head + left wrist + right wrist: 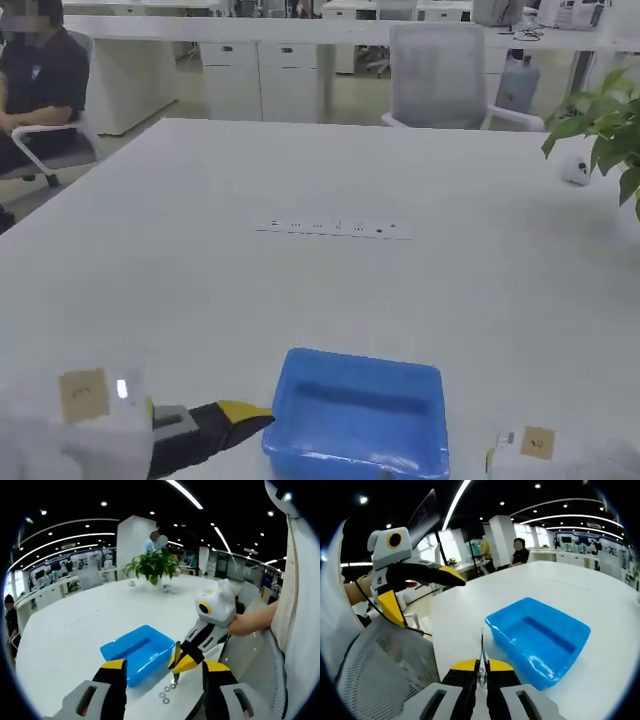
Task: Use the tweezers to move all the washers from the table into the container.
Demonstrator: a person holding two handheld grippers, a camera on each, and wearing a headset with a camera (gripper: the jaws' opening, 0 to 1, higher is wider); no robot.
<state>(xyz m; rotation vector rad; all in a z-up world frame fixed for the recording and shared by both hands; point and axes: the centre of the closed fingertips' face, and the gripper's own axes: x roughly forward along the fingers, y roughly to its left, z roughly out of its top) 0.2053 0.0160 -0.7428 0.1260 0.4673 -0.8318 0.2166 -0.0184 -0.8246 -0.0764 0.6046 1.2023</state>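
Observation:
The blue container [360, 410] sits at the near table edge, also seen as the blue container [137, 650] and the blue container [540, 640]. Several small washers [166, 694] lie on the table just in front of it. My right gripper [481, 669] is shut on the thin tweezers [481, 647]. Seen from the left, the right gripper [186, 664] holds the tweezers [176, 655] pointing down, tips just above the washers. My left gripper [165, 666] is open and holds nothing; it hovers left of the container as the left gripper [250, 416] and the left gripper [432, 604].
The white table [330, 270] stretches far ahead, with a flush socket strip [335, 228] at its middle. A potted plant [605, 125] stands at the right edge. Chairs stand beyond the far edge, and a person [35, 90] sits at the back left.

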